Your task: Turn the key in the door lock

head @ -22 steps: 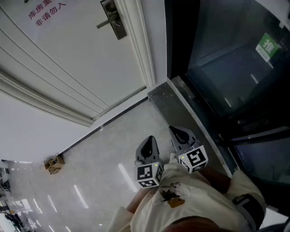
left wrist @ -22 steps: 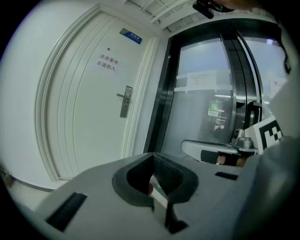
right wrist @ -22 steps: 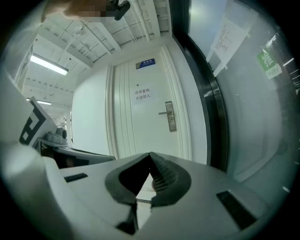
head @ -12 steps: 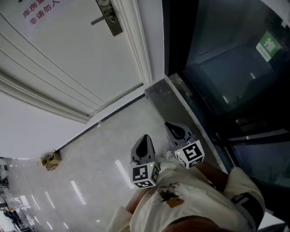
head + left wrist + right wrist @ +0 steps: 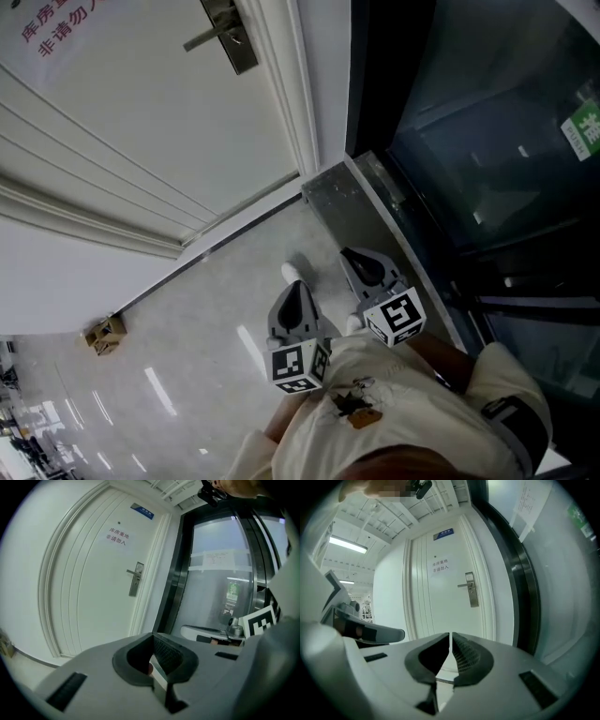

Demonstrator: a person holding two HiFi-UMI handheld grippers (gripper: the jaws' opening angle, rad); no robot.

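Head view, change: the framing has slid a little. The green sign [image 5: 587, 127] sits further right than before. A small white rounded thing [image 5: 292, 273] now shows on the floor [image 5: 187, 375] just beyond the left gripper [image 5: 300, 289]. Both grippers keep much the same spot in the frame.
Head view, count: two tongs, the left gripper and the right gripper [image 5: 352, 260], each with one marker cube; one door [image 5: 141, 122]; one lock plate [image 5: 239, 52] with one lever handle [image 5: 206, 39]; one cardboard box [image 5: 105, 333].
Head view, surfaces: the door is white with moulded ridges, the plate and lever dull metal. The floor is pale and glossy with streaks of light, the sill [image 5: 342, 202] is grey speckled stone, and the glass panel [image 5: 487, 159] is dark.
Head view, lock: it sits high on the door, well apart from both grippers. The key is too small to make out.
Left gripper view, tongs: the grey jaws are pressed together at the tips, with dark mesh-textured pads. A tiny reddish spot in the hollow is not identifiable.
Left gripper view, ahead: the door carries the lock plate [image 5: 135, 579], one red-lettered notice [image 5: 116, 536] and one blue plaque [image 5: 142, 511].
Right gripper view, tongs: the jaws are pressed together, leaving a hairline slit.
Right gripper view, ahead: the lock plate [image 5: 473, 591] is above the jaw tips, and the left gripper [image 5: 370, 632] is at the left edge.
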